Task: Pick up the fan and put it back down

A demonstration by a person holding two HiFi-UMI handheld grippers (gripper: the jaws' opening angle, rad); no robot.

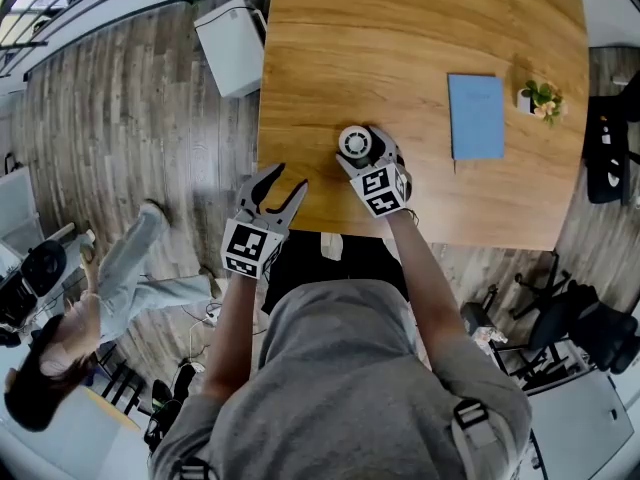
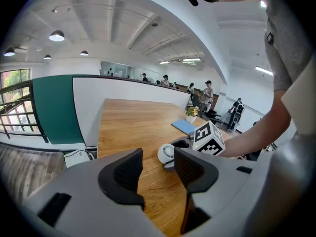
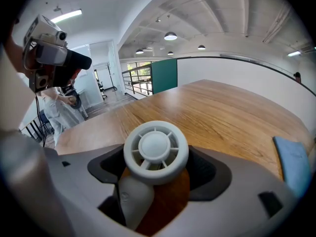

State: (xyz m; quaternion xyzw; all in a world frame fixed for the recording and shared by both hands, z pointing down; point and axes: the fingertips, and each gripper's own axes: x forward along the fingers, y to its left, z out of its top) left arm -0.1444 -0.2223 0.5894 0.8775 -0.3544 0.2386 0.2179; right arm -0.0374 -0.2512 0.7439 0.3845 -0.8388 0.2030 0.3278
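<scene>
I see a blue notebook (image 1: 476,116) lying flat on the wooden table (image 1: 400,28), with a small potted plant (image 1: 541,99) just to its right.

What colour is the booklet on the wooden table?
Flat rectangular booklet: light blue; best in head view.

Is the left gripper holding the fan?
No: the left gripper is open and empty, and the fan stands apart from it on the table.

The fan (image 3: 155,151) between the right tongs (image 1: 360,151) is matt white plastic. The table (image 1: 400,28) beneath is smooth grained wood.
</scene>
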